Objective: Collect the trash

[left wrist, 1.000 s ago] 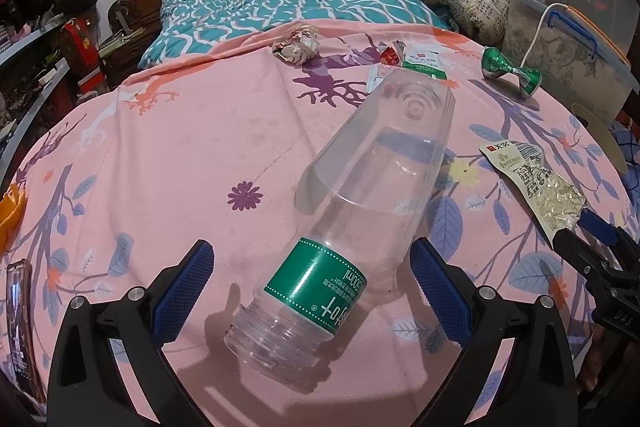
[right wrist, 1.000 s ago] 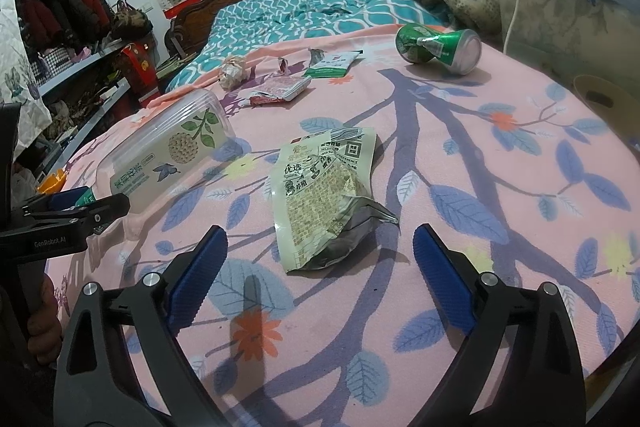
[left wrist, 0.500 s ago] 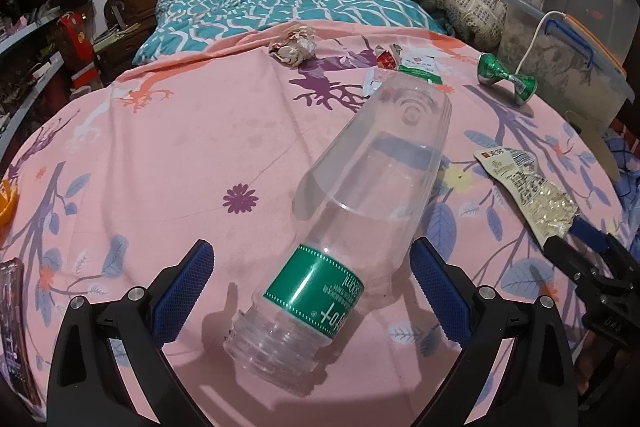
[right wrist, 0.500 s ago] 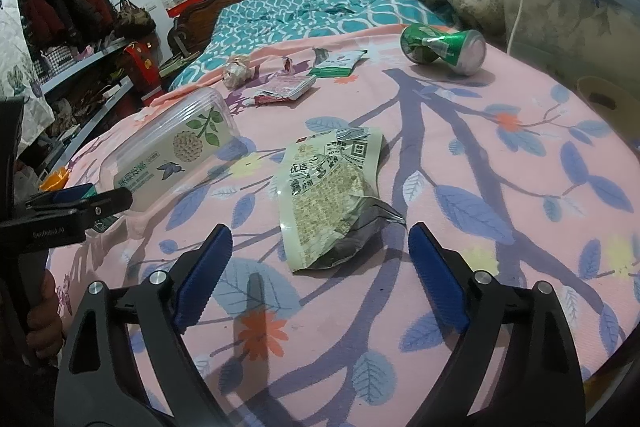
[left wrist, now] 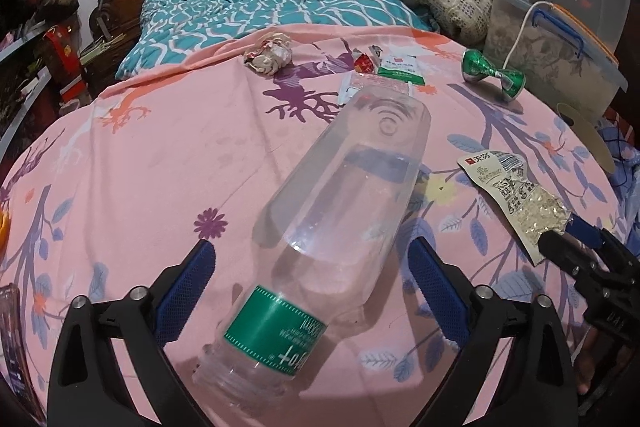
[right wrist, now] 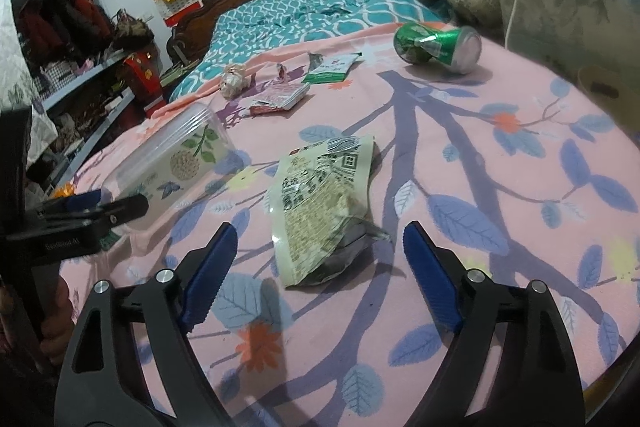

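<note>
Item: clear plastic bottle with green label point(left wrist: 332, 227), lying on its side on the pink floral bedspread point(left wrist: 152, 163). The left gripper point(left wrist: 312, 267) straddles it, jaws spread and just closing, pads clear of it. Just right of the bottle, a crumpled silver-and-white snack wrapper point(right wrist: 324, 203) lies between the right gripper's point(right wrist: 316, 251) spread, narrowing jaws, untouched. Step: pre-grasp on both. Next: lower, pinch, lift.
</note>
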`<state>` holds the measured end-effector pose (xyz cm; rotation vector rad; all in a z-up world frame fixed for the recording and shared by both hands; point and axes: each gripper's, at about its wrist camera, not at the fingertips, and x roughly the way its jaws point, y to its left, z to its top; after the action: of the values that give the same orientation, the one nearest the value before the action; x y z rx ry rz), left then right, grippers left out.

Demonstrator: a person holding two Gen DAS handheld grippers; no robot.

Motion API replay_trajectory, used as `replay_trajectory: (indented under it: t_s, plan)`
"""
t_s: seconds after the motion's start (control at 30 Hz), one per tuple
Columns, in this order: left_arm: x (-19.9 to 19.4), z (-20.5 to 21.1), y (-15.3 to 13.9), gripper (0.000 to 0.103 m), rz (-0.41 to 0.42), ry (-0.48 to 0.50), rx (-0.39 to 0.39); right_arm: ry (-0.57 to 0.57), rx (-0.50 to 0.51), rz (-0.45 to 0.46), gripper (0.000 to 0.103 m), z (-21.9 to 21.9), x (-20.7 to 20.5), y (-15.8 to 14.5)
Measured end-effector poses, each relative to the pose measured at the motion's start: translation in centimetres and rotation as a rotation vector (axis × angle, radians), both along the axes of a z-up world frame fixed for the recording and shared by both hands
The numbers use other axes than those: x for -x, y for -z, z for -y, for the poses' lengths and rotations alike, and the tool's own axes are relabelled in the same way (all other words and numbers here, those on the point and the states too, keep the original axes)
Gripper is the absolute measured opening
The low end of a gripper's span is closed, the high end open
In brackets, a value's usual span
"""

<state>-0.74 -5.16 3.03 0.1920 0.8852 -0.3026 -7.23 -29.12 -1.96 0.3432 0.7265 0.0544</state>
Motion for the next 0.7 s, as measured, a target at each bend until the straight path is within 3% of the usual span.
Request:
replay_trajectory:
  t_s: [0.1, 0.17, 0.23, 0.47, 0.7]
  plan:
    - [-0.5, 0.5, 0.7, 0.073, -0.033, 0.011, -0.015, 0.007, -0.030, -0.014, 0.069, 0.7, -0.5, 0.1]
    - [-0.5, 0.7, 0.9, 0.068, -0.040, 0.017, -0.021, -0.006, -0.060, -0.027, 0.046, 1.0, -1.0, 0.2]
    - [-0.4, 0.9, 0.9, 0.068, -0.041, 0.031, -0.017, -0.025, -0.093, -0.044, 0.032, 1.1, -1.4, 0.4]
    - [0.6, 2.5, -0.4, 0.067, -0.016, 0.119, 0.020, -0.032, -0.070, 0.000, 0.026, 0.8, -0.7, -0.5]
    - [-0.3, 6.5, -1.2, 0.067, -0.052, 0.221, 0.052, 0.080, -0.094, 0.037, 0.026, 4.7, 0.8, -1.0]
